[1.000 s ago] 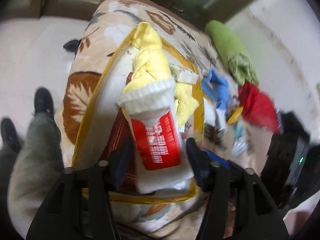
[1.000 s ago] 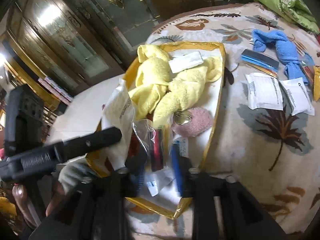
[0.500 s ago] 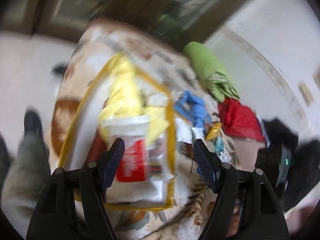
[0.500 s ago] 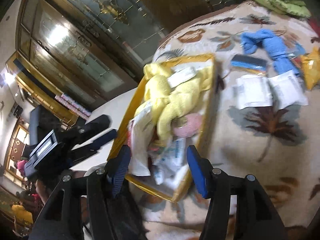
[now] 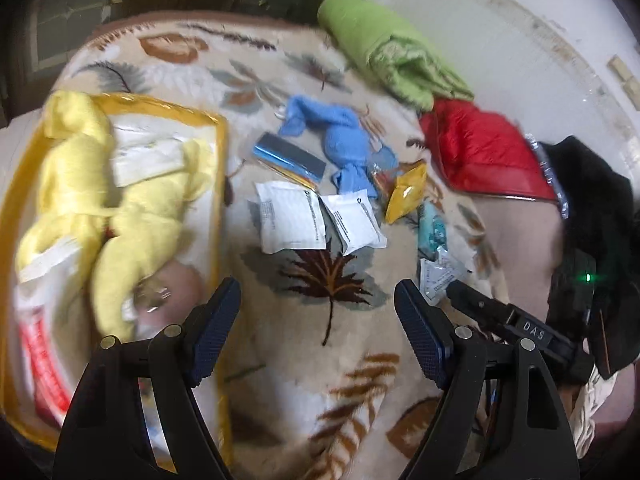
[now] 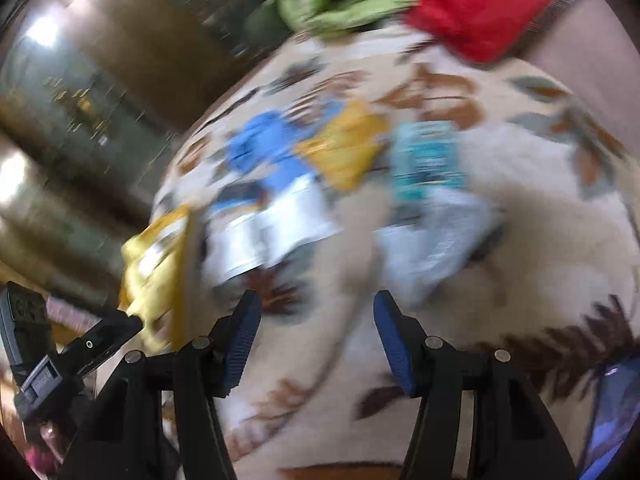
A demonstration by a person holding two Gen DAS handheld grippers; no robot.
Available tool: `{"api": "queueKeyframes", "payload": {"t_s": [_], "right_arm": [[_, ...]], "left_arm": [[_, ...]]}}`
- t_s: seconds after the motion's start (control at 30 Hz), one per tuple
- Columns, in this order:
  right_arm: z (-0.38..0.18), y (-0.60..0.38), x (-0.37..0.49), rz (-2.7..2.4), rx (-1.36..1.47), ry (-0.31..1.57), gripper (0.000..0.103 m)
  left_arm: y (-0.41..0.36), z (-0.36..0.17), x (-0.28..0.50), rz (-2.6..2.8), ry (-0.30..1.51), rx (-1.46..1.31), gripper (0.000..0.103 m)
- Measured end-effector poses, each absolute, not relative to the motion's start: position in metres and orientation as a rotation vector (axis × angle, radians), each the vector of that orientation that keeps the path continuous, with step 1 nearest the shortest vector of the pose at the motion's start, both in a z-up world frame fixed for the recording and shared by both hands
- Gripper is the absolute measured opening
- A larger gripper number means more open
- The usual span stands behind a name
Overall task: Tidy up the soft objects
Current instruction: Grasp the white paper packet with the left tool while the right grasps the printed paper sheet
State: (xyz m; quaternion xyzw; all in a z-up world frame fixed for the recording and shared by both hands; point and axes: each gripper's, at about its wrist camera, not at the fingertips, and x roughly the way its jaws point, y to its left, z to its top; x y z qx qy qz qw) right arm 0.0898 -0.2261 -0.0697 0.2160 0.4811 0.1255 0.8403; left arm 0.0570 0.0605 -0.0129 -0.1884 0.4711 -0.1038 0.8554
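A yellow-rimmed clear bag [image 5: 218, 168] lies at the left on a leaf-patterned blanket [image 5: 320, 288]. It holds a yellow cloth [image 5: 132, 208], a red-and-white pack [image 5: 44, 356] and a pink puff [image 5: 184, 288]. On the blanket lie a blue cloth [image 5: 340, 140], two white packets [image 5: 292, 216], a yellow pouch [image 5: 406, 192] and a teal packet [image 5: 430, 232]. My left gripper [image 5: 318, 320] is open and empty above the blanket. My right gripper [image 6: 316, 328] is open and empty; its view is blurred, showing the blue cloth [image 6: 264, 144] and yellow pouch [image 6: 348, 148].
A green blanket [image 5: 384, 48], a red jacket [image 5: 484, 152] and a black garment [image 5: 592, 200] lie at the back right. A dark blue flat pack [image 5: 290, 156] lies beside the bag. The right gripper's body [image 5: 516, 332] shows in the left wrist view. Dark cabinets [image 6: 80, 120] stand behind.
Both grippers let go of the packs in the bag, opened, and swung right, away from the bag toward the loose items on the blanket.
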Motion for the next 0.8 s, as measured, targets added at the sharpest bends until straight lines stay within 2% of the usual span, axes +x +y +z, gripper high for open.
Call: {"api": "queueKeyframes", "payload": {"t_s": [0.37,0.57,0.7,0.8], "right_arm": [[-0.102,-0.254,0.125,0.136,0.663,1.044,0.059],[-0.103,-0.248,0.134,0.104,0.642,1.032,0.059],[-0.102,-0.245,0.134,0.086,0.615,1.033,0.055],[-0.103,-0.243,0.135,0.074,0.591,1.039,0.050]], "left_arm": [[0.044,-0.047,0.121,-0.147,1.108,-0.313,0.080],[0.034,-0.061,0.149,-0.099,1.146,-0.262,0.080],[0.028,-0.064,0.165,-0.042,1.162,-0.198,0.080],[0.018,-0.073,0.174,0.015,1.191,-0.091,0.069]]}}
